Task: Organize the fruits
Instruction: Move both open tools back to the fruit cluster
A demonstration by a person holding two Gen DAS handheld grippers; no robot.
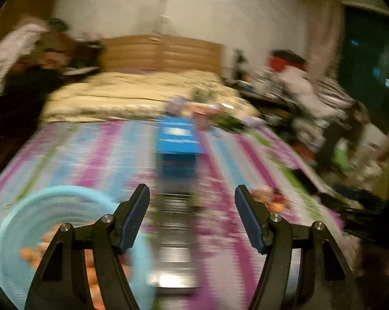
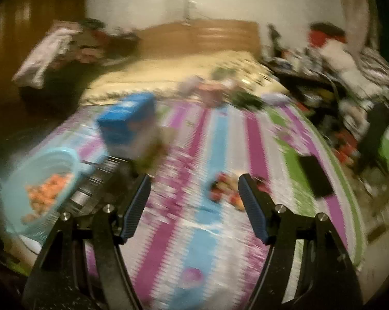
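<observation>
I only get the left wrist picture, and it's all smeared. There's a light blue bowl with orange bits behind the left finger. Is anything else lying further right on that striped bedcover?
Observer: Yes. The right wrist view shows a flat dark rectangular object on the green stripe near the bed's right edge.
Operator: And that reddish clump by the finger?
Observer: A small pile of red and orange fruits on the striped bedcover, apart from the light blue bowl.
Operator: Is the right gripper carrying anything?
Observer: No, the right gripper is open, nothing between its fingers.

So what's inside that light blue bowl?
The light blue bowl holds a pile of small orange fruits. Blur hides what kind, and anything beneath the pile is covered.
</observation>
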